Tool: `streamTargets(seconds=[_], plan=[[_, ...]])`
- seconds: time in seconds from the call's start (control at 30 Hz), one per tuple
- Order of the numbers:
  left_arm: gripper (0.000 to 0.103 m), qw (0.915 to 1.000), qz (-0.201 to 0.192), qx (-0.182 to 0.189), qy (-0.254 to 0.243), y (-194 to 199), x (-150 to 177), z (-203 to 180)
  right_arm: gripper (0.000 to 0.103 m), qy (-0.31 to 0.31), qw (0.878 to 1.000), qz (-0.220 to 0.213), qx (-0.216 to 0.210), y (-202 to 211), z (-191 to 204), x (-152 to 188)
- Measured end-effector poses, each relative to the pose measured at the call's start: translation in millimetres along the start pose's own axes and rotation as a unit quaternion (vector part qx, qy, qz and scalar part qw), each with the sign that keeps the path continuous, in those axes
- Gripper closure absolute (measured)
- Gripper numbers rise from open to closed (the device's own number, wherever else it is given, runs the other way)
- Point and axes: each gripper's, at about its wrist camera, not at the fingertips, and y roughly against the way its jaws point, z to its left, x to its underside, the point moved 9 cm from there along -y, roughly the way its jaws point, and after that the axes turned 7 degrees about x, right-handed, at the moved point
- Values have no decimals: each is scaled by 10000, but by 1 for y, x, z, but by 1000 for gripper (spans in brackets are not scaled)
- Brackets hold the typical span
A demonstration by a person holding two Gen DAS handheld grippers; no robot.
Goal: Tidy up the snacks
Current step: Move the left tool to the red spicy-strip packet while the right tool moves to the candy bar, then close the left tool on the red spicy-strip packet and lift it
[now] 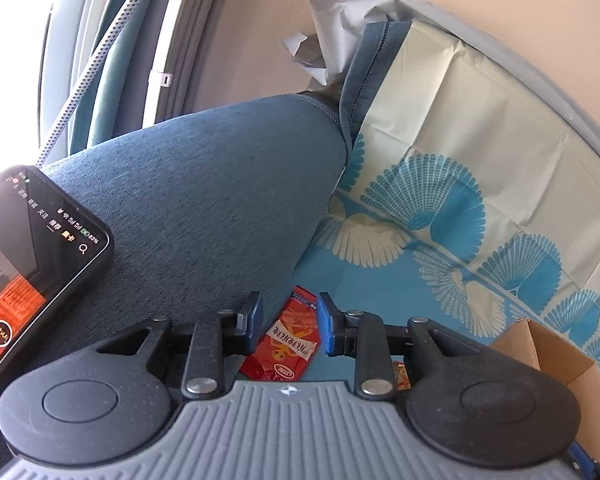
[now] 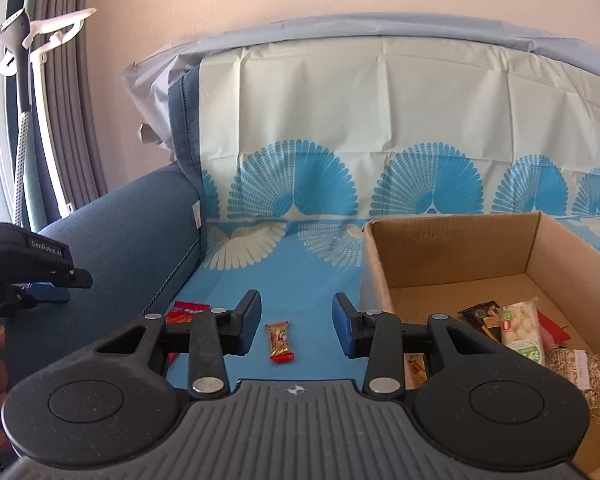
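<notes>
A red snack packet [image 1: 286, 340] lies on the blue patterned cloth [image 1: 380, 292] beside the sofa arm; it also shows in the right wrist view [image 2: 186, 310]. My left gripper [image 1: 290, 326] is open above it, jaws either side, not touching. A small gold-and-red candy bar [image 2: 280, 342] lies on the cloth. My right gripper [image 2: 296, 330] is open and empty above it. A cardboard box [image 2: 452, 248] at the right holds several snack packets [image 2: 520, 330]. The left gripper also shows in the right wrist view [image 2: 40, 280].
The blue sofa arm [image 1: 204, 200] rises left of the cloth. A phone [image 1: 32, 256] with its screen lit rests on it. The sofa back [image 2: 380, 120] is covered by the cloth. A curtain and a white rack [image 2: 40, 40] stand far left.
</notes>
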Motion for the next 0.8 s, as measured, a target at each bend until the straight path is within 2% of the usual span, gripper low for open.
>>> streamTargets(seconds=[0.13, 0.27, 0.37, 0.53, 0.73, 0.8], plan=[[71, 9996, 83, 136, -236, -7, 4, -15, 62, 42, 9997, 259, -12, -20, 13, 10], [70, 9988, 347, 157, -292, -26, 13, -21, 62, 41, 9993, 367, 55, -44, 24, 17], [70, 9972, 529, 137, -516, -42, 20, -25, 61, 32, 9988, 475, 137, -66, 27, 23], [70, 9899, 801, 73, -1167, -71, 33, -35, 60, -80, 9965, 762, 333, -105, 25, 35], [70, 9820, 1120, -23, -1523, -108, 48, -37, 60, -215, 9922, 1100, 551, -146, 21, 56], [70, 9784, 1289, -83, -1617, -120, 54, -36, 59, -225, 9905, 1257, 508, -159, 23, 64]])
